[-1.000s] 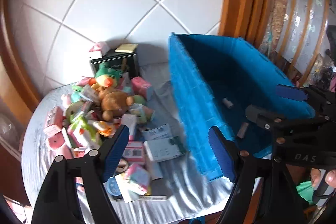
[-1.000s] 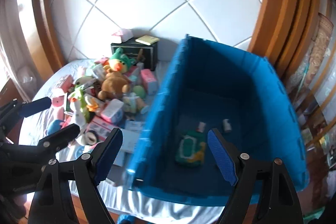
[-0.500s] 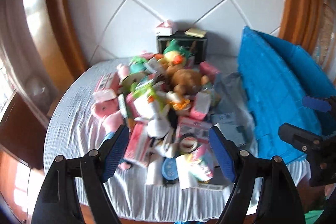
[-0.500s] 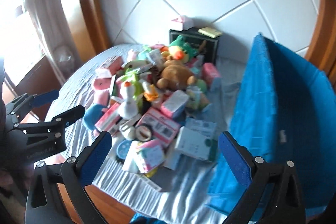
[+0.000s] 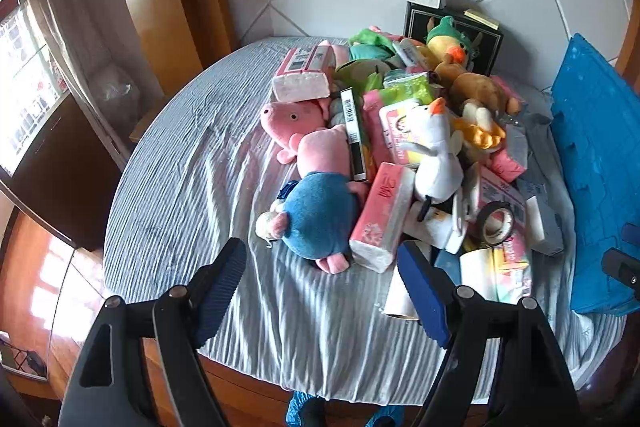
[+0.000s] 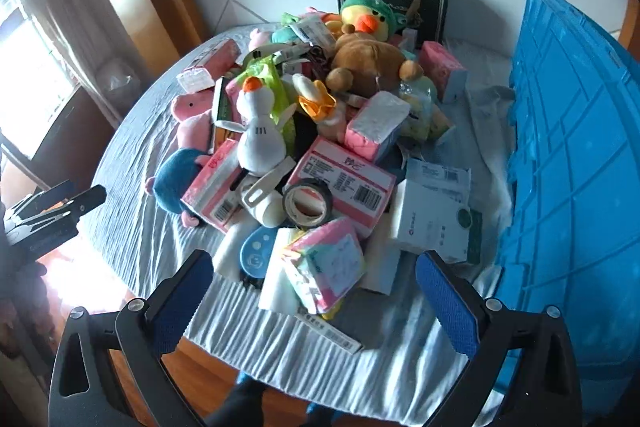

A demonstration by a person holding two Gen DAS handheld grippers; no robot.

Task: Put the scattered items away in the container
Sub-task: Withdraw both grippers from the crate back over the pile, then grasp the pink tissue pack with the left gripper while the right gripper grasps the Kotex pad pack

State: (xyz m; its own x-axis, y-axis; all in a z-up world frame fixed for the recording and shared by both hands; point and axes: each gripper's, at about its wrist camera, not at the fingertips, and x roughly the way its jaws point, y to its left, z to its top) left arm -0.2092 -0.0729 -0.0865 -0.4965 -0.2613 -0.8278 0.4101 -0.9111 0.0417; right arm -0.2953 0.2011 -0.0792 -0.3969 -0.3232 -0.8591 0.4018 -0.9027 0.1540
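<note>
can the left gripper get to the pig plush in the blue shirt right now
Probably yes. The left gripper is open and empty, and the pig plush lies at the pile's near edge just ahead of it, with only bare cloth between.

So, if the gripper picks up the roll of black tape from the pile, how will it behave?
The roll of black tape looks rigid, so it should hold its shape when pinched. It lies tilted on loose packs, so a push would probably make it slide or roll off. Its glossy rim may be slippery.
</note>
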